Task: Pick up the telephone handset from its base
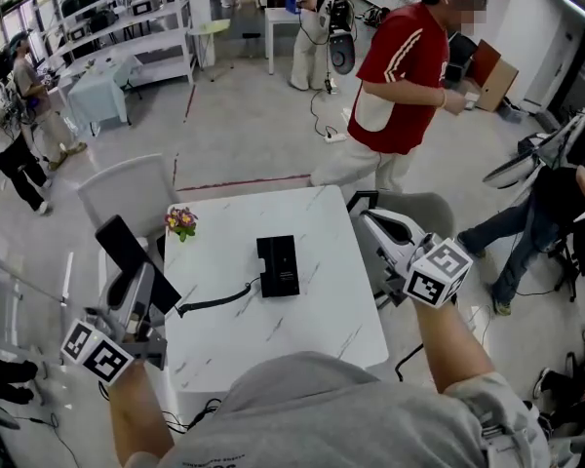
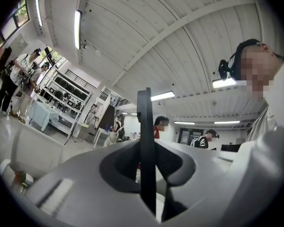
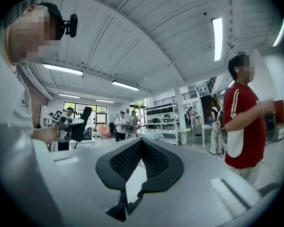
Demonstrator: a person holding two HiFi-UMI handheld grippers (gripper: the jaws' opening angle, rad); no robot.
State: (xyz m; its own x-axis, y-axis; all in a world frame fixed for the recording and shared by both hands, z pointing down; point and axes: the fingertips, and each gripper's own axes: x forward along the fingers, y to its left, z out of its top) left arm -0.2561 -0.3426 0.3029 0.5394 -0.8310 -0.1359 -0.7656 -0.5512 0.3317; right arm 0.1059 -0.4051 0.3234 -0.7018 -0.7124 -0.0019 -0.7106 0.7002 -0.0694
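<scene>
The black telephone base (image 1: 278,266) lies near the middle of the white marble table (image 1: 273,344). Its black handset (image 1: 129,253) is off the base, held up in the air past the table's left edge. My left gripper (image 1: 136,286) is shut on the handset. A coiled cord (image 1: 219,298) runs from the handset across the table to the base. In the left gripper view the handset (image 2: 146,141) stands edge-on between the jaws. My right gripper (image 1: 369,220) hovers past the table's right edge, its jaws (image 3: 141,143) shut with nothing between them.
A small pot of flowers (image 1: 181,222) stands at the table's far left corner. Grey chairs stand at the far left (image 1: 127,193) and far right (image 1: 424,208). A person in a red shirt (image 1: 405,76) stands just beyond the table; others stand farther off.
</scene>
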